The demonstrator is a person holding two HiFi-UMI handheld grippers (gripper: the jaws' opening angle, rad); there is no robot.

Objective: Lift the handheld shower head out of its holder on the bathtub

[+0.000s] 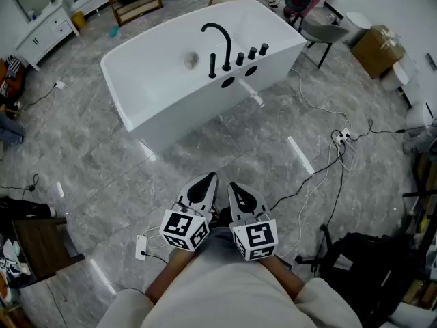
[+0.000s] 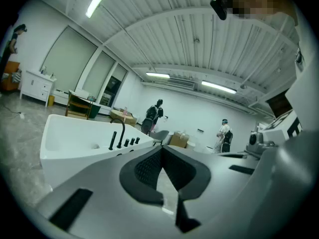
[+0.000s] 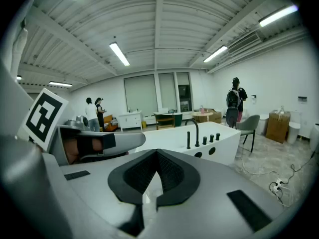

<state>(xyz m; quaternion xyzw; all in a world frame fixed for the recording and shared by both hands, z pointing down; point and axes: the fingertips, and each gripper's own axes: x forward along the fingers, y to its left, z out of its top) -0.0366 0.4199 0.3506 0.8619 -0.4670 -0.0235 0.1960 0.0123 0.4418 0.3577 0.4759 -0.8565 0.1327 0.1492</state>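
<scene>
Left gripper (image 1: 203, 185) and right gripper (image 1: 240, 194): jaws closed on nothing, well short of tub (image 1: 150, 94). Shower head (image 1: 212, 65) stands on its near rim, just beside spout (image 1: 220, 33) (easy to clip). You could trip on cables (image 1: 321, 176).

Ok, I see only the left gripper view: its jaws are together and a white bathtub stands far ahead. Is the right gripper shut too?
Observer: Yes, the right gripper is shut, with nothing between its jaws.
Operator: What lies on the floor?
Observer: A white power strip, on the grey stone floor right of the white bathtub.
Operator: And the two grippers?
Observer: The left gripper is close beside the right one.
</scene>
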